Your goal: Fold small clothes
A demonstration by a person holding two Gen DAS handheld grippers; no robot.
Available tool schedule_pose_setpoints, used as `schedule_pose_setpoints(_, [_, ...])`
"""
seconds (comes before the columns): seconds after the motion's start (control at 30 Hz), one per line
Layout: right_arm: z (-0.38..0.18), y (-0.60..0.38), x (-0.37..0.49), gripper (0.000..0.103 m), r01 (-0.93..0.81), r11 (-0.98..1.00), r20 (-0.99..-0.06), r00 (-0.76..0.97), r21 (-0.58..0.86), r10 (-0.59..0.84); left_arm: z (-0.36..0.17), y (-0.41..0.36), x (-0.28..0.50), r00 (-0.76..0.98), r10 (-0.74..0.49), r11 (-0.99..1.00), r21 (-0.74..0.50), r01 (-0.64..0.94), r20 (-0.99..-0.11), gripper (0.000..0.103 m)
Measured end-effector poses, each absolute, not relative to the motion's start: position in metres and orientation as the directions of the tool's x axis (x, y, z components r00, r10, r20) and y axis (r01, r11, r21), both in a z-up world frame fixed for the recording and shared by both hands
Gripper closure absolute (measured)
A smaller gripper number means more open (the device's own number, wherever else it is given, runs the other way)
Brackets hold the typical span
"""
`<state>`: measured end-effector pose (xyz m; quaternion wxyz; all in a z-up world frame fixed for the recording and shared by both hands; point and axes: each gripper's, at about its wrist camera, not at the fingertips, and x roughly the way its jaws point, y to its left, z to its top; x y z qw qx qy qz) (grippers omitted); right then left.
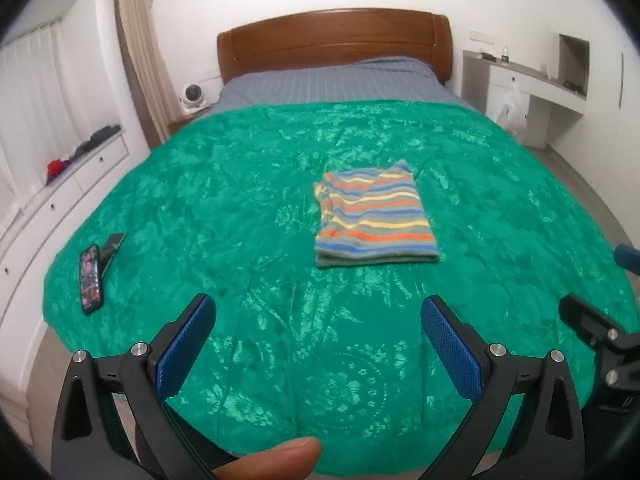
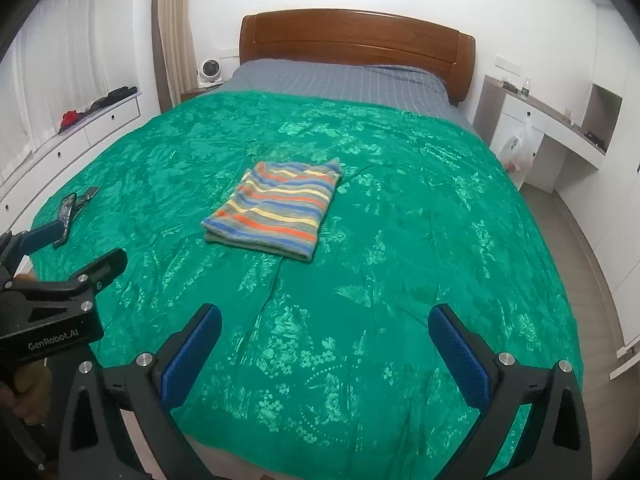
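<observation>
The left gripper (image 1: pixel 318 320) stands wide open with nothing between its blue pads (image 1: pixel 450 348), hanging above the near end of the green bedspread (image 1: pixel 224 200). A fingertip (image 1: pixel 280 460) shows at the bottom edge of its view. The right gripper (image 2: pixel 325 330) is spread just as wide and holds nothing, over the same end of the bedspread and just to the right of the left one. Ahead of both, well apart from the fingers, the striped shirt (image 1: pixel 372 220) lies folded into a neat rectangle near the middle of the bed. Far off to the left of the grippers, a phone (image 1: pixel 90 274) lies near the bedspread's edge. Beyond the shirt come the grey sheet (image 1: pixel 332 82) and the wooden headboard (image 1: pixel 334 38).
</observation>
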<state>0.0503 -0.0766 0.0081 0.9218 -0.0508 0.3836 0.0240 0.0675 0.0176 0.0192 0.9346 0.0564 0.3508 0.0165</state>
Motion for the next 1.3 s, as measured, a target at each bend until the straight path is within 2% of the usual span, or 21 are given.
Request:
schedule_pose_setpoints(0.3, [0.022, -0.078, 0.038, 0.001, -0.049, 0.990, -0.672, 0.739, -0.130, -0.052, 0.023, 0.010, 0.064, 0.757, 0.077, 0.991, 0.131, 0.012, -0.649, 0.000])
schedule_pose_setpoints(0.73, [0.027, -0.079, 0.038, 0.001, -0.053, 0.991, -0.674, 0.737, -0.125, -0.046, 0.032, 0.008, 0.059, 0.742, 0.066, 0.992, 0.126, 0.025, -0.667, 0.000])
schedule_pose_setpoints(1.13, [0.028, -0.075, 0.037, 0.001, -0.061, 0.992, -0.683, 0.730, -0.108, -0.029, 0.033, 0.011, 0.059, 0.731, 0.070, 0.993, 0.115, 0.012, -0.679, 0.000])
schedule_pose_setpoints(1.3, [0.032, -0.076, 0.036, 0.001, -0.089, 0.995, -0.690, 0.722, -0.036, 0.040, 0.033, 0.014, 0.061, 0.715, 0.079, 0.995, 0.102, -0.010, -0.695, 0.000])
